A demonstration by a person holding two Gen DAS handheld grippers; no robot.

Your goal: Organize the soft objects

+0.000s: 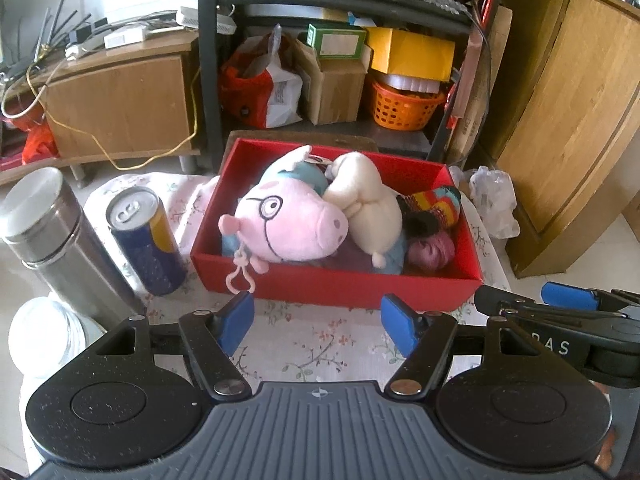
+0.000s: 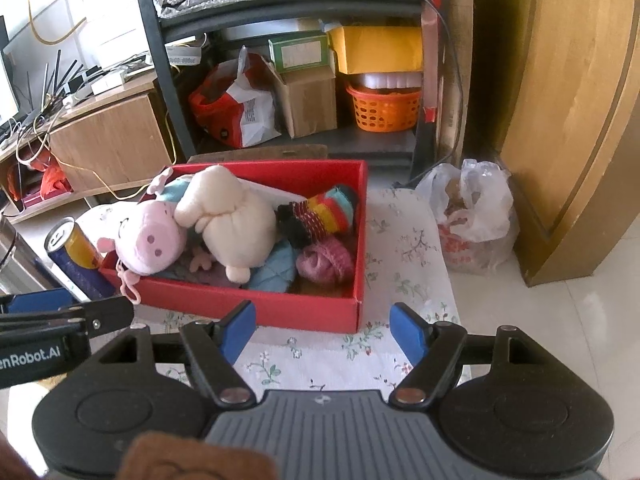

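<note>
Looks basically done: pig plush, white plush, sock and yarn sit in the red box at 12 o'clock, both grippers' jaws apart, holding nothing.

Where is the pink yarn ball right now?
The pink yarn ball lies in the red box's front right corner, below the striped sock, beside the blue yarn ball.

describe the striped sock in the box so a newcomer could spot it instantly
Find the red box on the floral cloth. Along its right wall, toward the back, lies the striped sock, above the pink yarn ball. It alone has rainbow bands; the plush toys beside it are plain pink or cream.
</note>
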